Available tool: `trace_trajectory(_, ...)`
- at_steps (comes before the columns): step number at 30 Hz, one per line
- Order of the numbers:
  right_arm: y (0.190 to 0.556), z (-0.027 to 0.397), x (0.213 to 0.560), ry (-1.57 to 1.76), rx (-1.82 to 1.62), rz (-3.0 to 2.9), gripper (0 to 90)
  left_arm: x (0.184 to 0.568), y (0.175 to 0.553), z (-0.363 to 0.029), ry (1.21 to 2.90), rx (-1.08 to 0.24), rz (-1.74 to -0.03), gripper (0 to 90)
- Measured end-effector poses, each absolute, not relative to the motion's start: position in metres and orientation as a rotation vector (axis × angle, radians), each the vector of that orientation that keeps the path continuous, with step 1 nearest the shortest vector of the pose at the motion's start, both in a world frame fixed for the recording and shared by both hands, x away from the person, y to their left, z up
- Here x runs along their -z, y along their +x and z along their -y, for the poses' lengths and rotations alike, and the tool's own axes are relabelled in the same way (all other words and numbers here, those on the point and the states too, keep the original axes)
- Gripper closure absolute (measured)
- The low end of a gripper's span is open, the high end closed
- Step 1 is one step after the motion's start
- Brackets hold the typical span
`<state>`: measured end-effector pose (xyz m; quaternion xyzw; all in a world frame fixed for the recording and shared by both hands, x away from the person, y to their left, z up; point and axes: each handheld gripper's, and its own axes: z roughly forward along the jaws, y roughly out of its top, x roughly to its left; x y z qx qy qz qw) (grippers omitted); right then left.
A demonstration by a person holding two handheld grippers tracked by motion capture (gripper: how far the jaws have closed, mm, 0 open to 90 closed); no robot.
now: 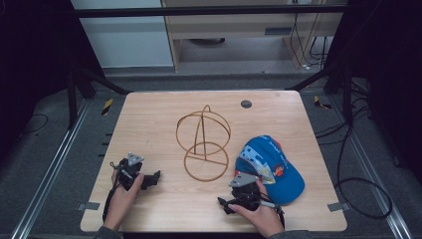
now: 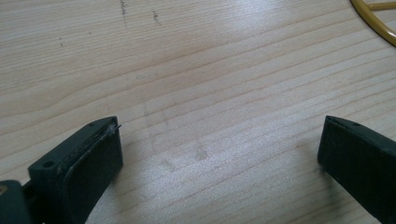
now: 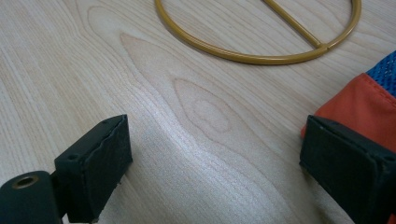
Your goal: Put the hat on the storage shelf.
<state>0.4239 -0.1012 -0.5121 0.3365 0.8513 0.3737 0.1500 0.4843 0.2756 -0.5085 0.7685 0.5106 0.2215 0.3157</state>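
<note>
Wooden desk [image 1: 149, 124] | 1 blue cap [image 1: 278, 169] just right of right tool [image 3: 215, 154] | 1 gold wire stand [image 1: 204, 144] ahead, between tools | left tool [image 2: 219, 149], right tool: both wide open, empty

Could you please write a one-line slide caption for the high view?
Two open hand-held grippers, left and right, rest on a wooden table beside a gold wire stand and blue cap.

Blue cap [image 1: 271, 169] with orange underside, golden wire stand [image 1: 205, 144], pale wood-grain table [image 1: 149, 119].
</note>
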Motion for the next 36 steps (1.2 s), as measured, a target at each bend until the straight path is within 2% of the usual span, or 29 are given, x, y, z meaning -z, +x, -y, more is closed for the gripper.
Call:
trace_trajectory(4, 0.422, 0.101, 0.507, 0.953, -1.077, -2.439, 9.7, 0.508, 0.483, -0.276, 2.027, -0.583, -1.344, 0.0)
trace_trajectory(9, 0.415, 0.110, 0.476, 0.938, -1.091, -2.388, 11.6, 0.509, 0.483, -0.275, 2.027, -0.582, -1.342, 0.0)
trace_trajectory(13, 0.422, 0.139, 0.431, 0.949, -1.038, -2.346, 12.1, 0.509, 0.482, -0.275, 2.028, -0.581, -1.334, 0.0)
trace_trajectory(17, 0.433, 0.165, 0.411, 0.958, -0.936, -2.340, 11.7, 0.509, 0.482, -0.275, 2.029, -0.581, -1.333, 0.0)
trace_trajectory(26, 0.469, 0.213, 0.400, 1.109, -0.748, -2.412, 8.2, 0.509, 0.481, -0.275, 2.033, -0.578, -1.333, 0.0)
trace_trajectory(36, 0.491, 0.214, 0.405, 1.162, -0.635, -2.522, 7.1, 0.509, 0.481, -0.274, 2.033, -0.579, -1.329, 0.0)
